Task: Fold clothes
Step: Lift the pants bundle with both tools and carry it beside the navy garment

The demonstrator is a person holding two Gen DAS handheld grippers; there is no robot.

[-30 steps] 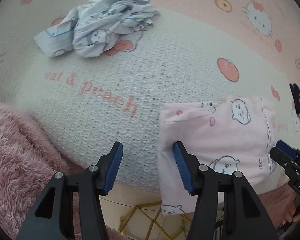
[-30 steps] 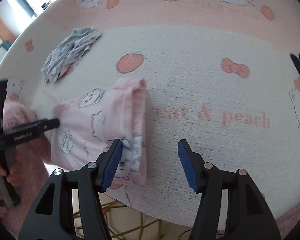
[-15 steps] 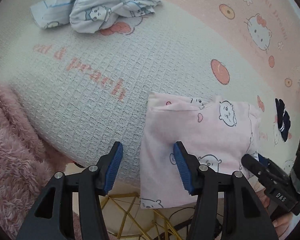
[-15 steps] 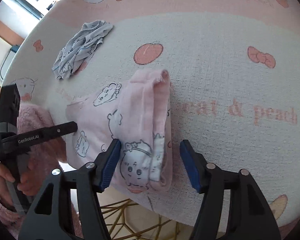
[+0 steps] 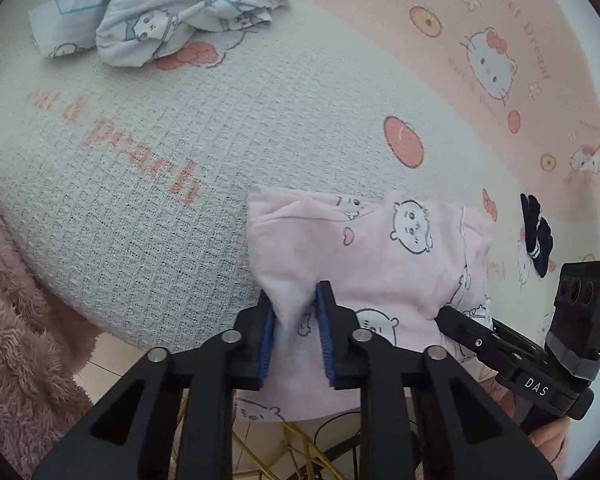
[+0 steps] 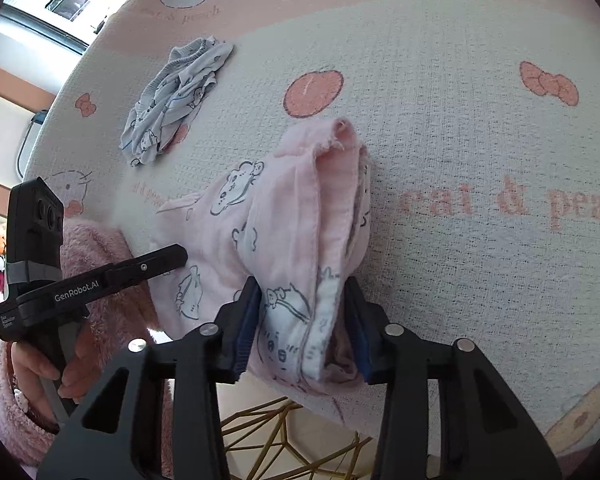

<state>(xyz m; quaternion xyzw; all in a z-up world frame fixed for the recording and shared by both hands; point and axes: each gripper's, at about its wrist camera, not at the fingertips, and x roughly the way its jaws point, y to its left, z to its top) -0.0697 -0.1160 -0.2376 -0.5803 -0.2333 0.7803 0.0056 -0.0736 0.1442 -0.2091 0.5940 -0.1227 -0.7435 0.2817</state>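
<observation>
**Both grippers closed on the folded pink garment**

Nearest you, the left gripper has its blue pads pinched tight on the near left edge of the pink garment. Your right gripper is narrowed around the garment's bunched right end, fabric filling the gap between its pads. The garment lies folded at the tabletop's near edge, overhanging it, on the patterned cloth. Farther back, well apart, a crumpled blue-white garment rests.

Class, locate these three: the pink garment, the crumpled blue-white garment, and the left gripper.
pink garment (image 5: 380, 264), left wrist view, its flat upper panel.
crumpled blue-white garment (image 5: 168, 12), left wrist view, middle of the heap.
left gripper (image 5: 294, 308), left wrist view, between its fingertips.
</observation>
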